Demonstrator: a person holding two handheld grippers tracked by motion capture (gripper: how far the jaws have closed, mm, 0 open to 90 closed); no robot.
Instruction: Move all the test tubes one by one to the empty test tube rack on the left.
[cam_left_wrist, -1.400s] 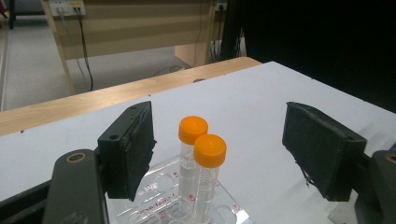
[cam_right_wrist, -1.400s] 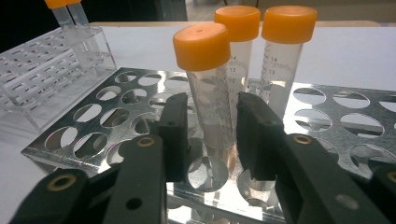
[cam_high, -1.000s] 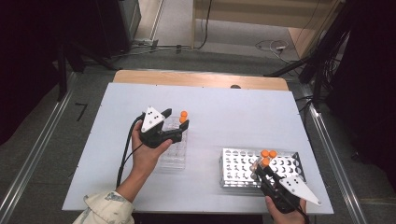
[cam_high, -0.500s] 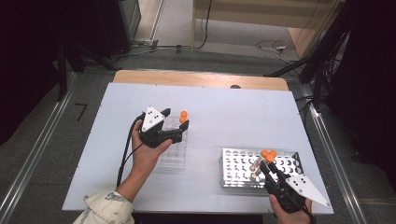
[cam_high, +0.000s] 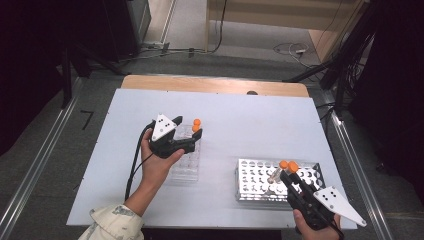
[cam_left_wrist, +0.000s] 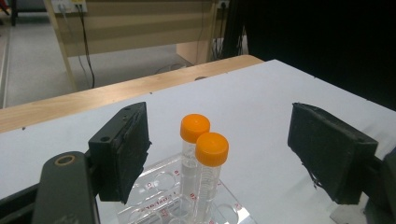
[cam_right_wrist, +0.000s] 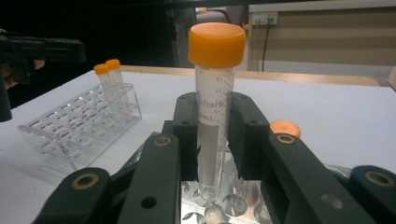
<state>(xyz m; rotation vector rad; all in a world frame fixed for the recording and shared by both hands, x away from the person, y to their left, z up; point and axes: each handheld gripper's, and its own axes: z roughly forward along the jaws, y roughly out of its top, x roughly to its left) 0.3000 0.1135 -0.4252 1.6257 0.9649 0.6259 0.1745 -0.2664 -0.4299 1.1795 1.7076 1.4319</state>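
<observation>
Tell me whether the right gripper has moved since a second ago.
Yes. In the high view the right gripper, shut on an orange-capped tube, has lifted it out of the metal rack; the tube's cap now sits slightly further right over the rack.

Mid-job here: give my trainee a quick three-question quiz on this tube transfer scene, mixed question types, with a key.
1. True or false: the right claw is clamped on an orange-capped tube.
2. How many capped tubes stand in the clear plastic rack in front of the left claw?
3. The left claw's jaws are: A) shut on a tube, B) open with nothing gripped, C) shut on the rack.

Key: 1 true; 2 two; 3 B.
</observation>
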